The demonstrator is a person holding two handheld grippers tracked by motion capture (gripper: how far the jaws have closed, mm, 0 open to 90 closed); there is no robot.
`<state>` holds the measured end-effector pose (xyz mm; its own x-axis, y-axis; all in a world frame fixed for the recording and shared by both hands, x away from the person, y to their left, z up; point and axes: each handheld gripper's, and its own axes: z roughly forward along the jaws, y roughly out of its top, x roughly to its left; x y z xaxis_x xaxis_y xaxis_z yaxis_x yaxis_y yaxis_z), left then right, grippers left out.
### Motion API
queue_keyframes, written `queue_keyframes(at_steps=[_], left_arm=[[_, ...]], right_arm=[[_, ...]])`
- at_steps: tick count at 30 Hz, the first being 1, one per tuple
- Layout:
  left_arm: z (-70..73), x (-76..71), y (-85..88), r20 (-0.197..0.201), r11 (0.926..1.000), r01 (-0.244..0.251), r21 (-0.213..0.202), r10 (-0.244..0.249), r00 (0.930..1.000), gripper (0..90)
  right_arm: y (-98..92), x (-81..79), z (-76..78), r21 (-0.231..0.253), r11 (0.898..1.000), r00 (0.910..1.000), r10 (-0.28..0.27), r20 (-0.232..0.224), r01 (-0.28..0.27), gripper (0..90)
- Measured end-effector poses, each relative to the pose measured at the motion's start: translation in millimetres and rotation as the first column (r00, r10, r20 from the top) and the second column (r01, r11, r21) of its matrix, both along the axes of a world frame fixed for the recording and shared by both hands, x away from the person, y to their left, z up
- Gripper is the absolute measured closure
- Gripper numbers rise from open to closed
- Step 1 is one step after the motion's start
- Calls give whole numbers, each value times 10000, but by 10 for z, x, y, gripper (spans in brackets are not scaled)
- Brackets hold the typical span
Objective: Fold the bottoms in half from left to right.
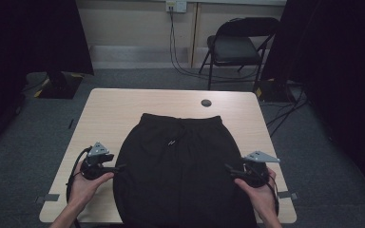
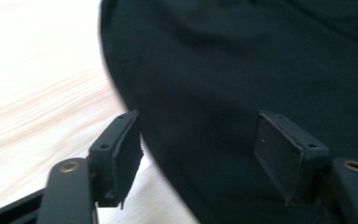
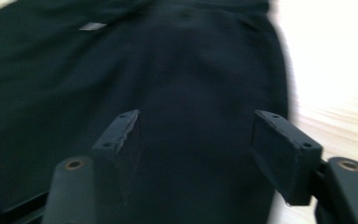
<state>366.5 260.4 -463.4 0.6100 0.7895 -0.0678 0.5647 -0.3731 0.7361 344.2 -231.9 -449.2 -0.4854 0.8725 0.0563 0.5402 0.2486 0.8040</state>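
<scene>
The left gripper (image 2: 198, 154) has its jaws spread wide with nothing clamped between them; in the left gripper view they hang over the curved side edge of the black shorts (image 2: 242, 84), one jaw above bare table (image 2: 32, 93) and the other above the dark cloth. The right gripper (image 3: 196, 149) likewise stands with its jaws apart and empty; in the right gripper view both jaws lie over the shorts (image 3: 168, 70), with the cloth's edge and pale wood just past the outer jaw. Whether either gripper touches the fabric cannot be told.

From the high view, the left gripper (image 1: 119, 167) points inward at the shorts' left edge and the right gripper (image 1: 229, 168) points inward at the right edge, each held in a hand (image 1: 85, 185) (image 1: 259, 192) near the table's front corners. The shorts (image 1: 180, 171) lie flat in the middle of the table, waistband and drawstring toward the far side, the lower part running over the near edge. Bare wood flanks the garment on both sides and stretches beyond the waistband to the far edge (image 1: 123, 99), where a round cable grommet (image 1: 206, 102) sits. A folding chair (image 1: 237, 45) stands well behind the table on the carpet.
</scene>
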Motion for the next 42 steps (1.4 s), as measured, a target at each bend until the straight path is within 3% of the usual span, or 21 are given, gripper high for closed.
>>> queue_keyframes(at_steps=[2,6,7,10,11,14,15,16,17,18,19,20,22,24,25,27,28,32,34,38,42], left_arm=[[33,1,-63,9,9992,9,-397,-8,10000,356],[83,80,-166,41,9988,126,-478,-124,9999,361],[118,138,-220,89,9975,473,-533,-469,9989,362],[150,246,-293,161,9953,641,-728,-631,9979,378],[152,363,-358,156,9950,807,-595,-799,9967,396],[78,491,-399,173,9971,671,-346,-665,9976,415],[78,491,-399,173,9971,671,-346,-665,9976,452],[26,523,-395,108,9974,720,-26,-719,9974,452],[-58,551,-377,-39,9964,647,551,-646,9979,467],[-107,563,-348,-207,9964,745,415,-737,9971,482],[-107,563,-348,-207,9964,745,415,-737,9971,512],[-157,567,-325,-276,9952,798,562,-784,9965,519],[-205,574,-312,-368,9944,876,596,-855,9957,535],[-238,576,-309,-396,9934,927,672,-902,9951,545],[-275,569,-313,-369,9914,981,864,-952,9948,543],[-285,557,-313,-270,9918,967,830,-948,9951,541],[-293,545,-310,-218,9927,928,765,-914,9956,538],[-318,476,-290,37,9946,788,672,-792,9968,537],[-314,413,-297,-47,9950,761,642,-760,9971,537],[-272,284,-336,-391,9934,599,979,-563,9976,537],[-242,114,-369,-844,9899,1140,843,-1069,9907,536]], right_arm=[[235,-75,59,-61,9971,9971,756,91,-755,358],[446,-122,125,-61,9914,9910,1309,288,-1308,340],[631,-127,182,-200,9827,9821,1848,351,-1842,347],[794,-128,234,-215,9736,9727,2280,424,-2273,362],[953,-111,278,-3,9614,9605,2751,408,-2753,385],[1192,-93,281,36,9474,9464,3196,475,-3201,396],[1192,-93,281,36,9474,9464,3196,475,-3201,396],[1282,-87,260,14,9386,9379,3448,371,-3451,411],[1480,-78,186,88,9220,9219,3869,191,-3871,435],[1547,-73,156,168,9122,9123,4094,95,-4095,448],[1547,-73,156,168,9122,9123,4094,95,-4095,448],[1750,-71,59,-57,8947,8947,4467,-1,-4467,477],[1917,-59,-44,-131,8774,8774,4790,-283,-4795,504],[1974,-56,-86,-275,8728,8730,4861,-395,-4872,513],[2112,-55,-215,-516,8606,8612,5022,-786,-5066,517],[2146,-59,-254,-667,8558,8576,5074,-845,-5129,516],[2200,-63,-360,-730,8502,8517,5133,-1054,-5214,511],[2194,-68,-467,-852,8548,8566,5004,-1259,-5119,499],[2160,-106,-478,-1068,8535,8594,5002,-1058,-5100,497],[1986,-224,-522,-885,8518,8563,5121,-676,-5164,500],[1843,-286,-531,-841,8494,8536,5178,-573,-5209,502]])
